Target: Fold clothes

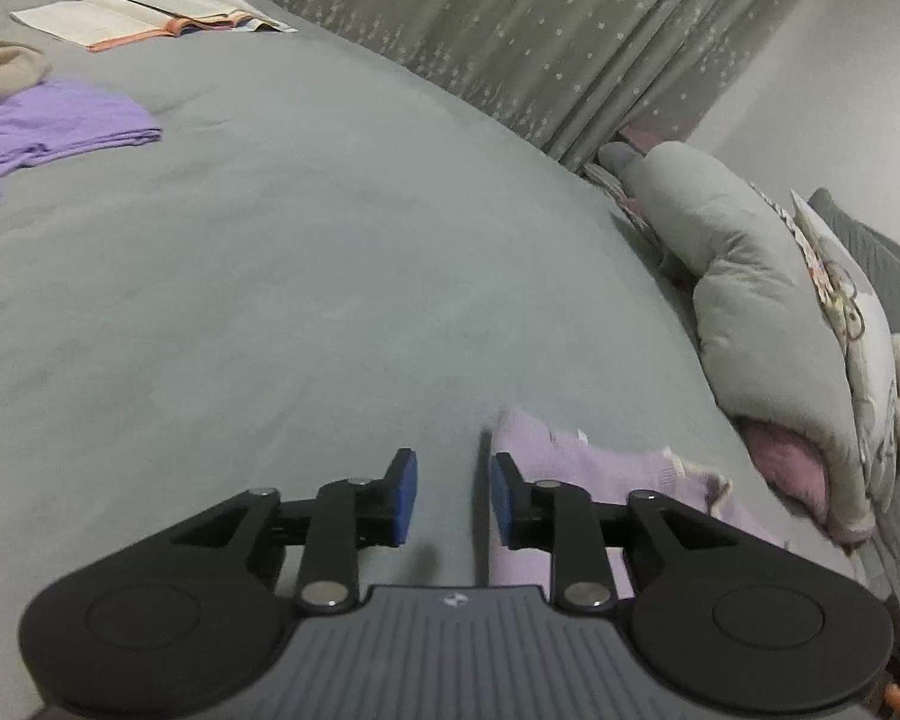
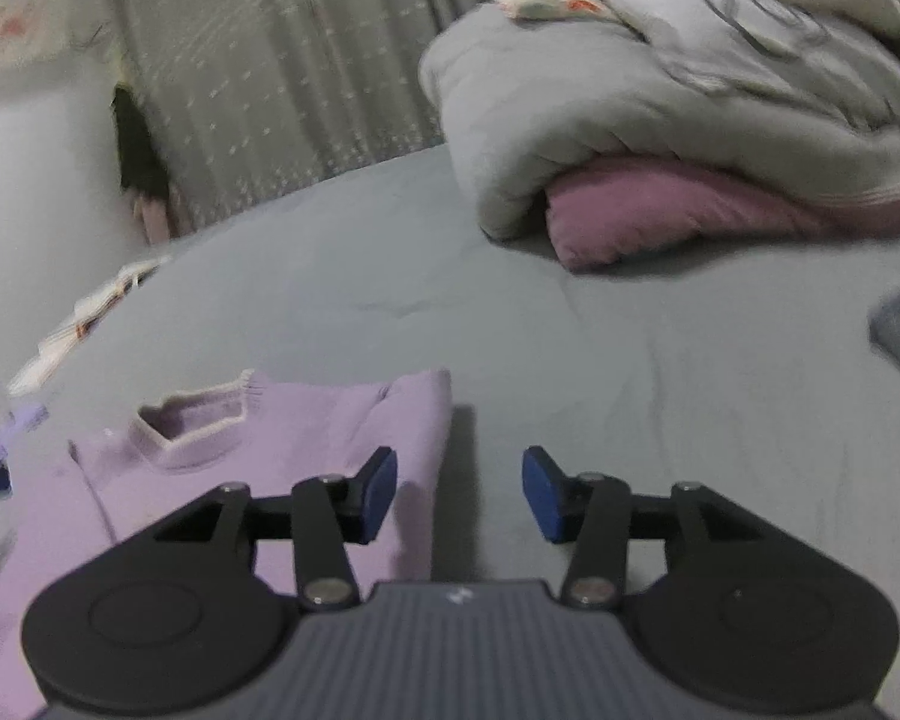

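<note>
The lilac knit sweater [image 2: 258,450] on the bed [image 2: 570,360] looks soft and floppy; both tools, left [image 1: 453,495] and right [image 2: 459,495], gape empty at its side edges. Pinch near the shoulders.

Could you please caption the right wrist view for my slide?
Open right gripper poised over the lilac sweater on the grey bed.

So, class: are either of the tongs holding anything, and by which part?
Nothing is held. The left tongs and right tongs are both open beside the lilac sweater.

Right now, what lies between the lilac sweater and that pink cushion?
Only bare grey bedsheet, seen in the right wrist view, separates the lilac sweater from the pink cushion.
</note>
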Available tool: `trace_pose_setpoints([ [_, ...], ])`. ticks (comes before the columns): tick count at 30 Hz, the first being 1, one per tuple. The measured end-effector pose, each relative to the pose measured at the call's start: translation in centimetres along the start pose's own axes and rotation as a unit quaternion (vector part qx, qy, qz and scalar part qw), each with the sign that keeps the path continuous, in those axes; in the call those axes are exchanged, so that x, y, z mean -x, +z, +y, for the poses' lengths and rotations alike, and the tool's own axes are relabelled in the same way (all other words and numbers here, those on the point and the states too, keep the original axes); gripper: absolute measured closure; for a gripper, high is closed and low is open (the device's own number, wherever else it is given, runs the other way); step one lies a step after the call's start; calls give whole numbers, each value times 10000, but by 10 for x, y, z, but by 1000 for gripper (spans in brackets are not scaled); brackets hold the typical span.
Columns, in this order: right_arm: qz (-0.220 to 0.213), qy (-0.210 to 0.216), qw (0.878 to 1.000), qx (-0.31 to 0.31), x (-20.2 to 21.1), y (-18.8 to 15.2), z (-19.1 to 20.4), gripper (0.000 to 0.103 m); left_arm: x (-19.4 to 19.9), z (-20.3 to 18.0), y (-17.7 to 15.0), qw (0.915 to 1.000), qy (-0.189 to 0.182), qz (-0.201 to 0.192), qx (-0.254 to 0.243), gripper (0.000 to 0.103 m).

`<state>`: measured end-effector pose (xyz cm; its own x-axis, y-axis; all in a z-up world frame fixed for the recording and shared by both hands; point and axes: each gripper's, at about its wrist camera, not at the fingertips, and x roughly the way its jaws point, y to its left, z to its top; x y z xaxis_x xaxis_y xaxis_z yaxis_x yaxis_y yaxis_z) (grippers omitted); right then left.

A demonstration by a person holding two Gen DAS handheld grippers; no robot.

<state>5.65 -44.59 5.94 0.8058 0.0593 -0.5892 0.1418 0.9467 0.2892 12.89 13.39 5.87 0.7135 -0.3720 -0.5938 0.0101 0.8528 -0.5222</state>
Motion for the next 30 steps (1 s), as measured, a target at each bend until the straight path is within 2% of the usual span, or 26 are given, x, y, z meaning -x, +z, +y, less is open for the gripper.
trace_pose_setpoints([
  [3,84,127,9993,-350,11,-5,-5,50,17,-9,-22,9996,82,224,-123,57],
  [5,130,198,9986,-468,20,-11,-4,32,32,-14,-40,9984,269,431,-268,47],
  [7,204,238,9986,-431,32,-21,-2,30,50,-14,-56,9973,400,486,-390,42],
  [11,381,248,9988,-159,56,-40,5,21,80,-11,-80,9974,297,572,-324,36],
  [16,619,256,9976,201,88,-73,14,20,103,-10,-115,9957,294,817,-328,30],
  [19,795,323,9959,294,108,-100,17,19,108,-14,-143,9932,413,980,-465,28],
  [22,915,365,9951,11,124,-125,14,14,113,-24,-165,9906,504,986,-800,23],
  [24,927,436,9946,-187,136,-139,10,14,119,-33,-178,9877,534,978,-1099,15],
  [30,876,713,9922,-534,163,-163,9,13,137,-40,-205,9898,291,976,-997,8],
])
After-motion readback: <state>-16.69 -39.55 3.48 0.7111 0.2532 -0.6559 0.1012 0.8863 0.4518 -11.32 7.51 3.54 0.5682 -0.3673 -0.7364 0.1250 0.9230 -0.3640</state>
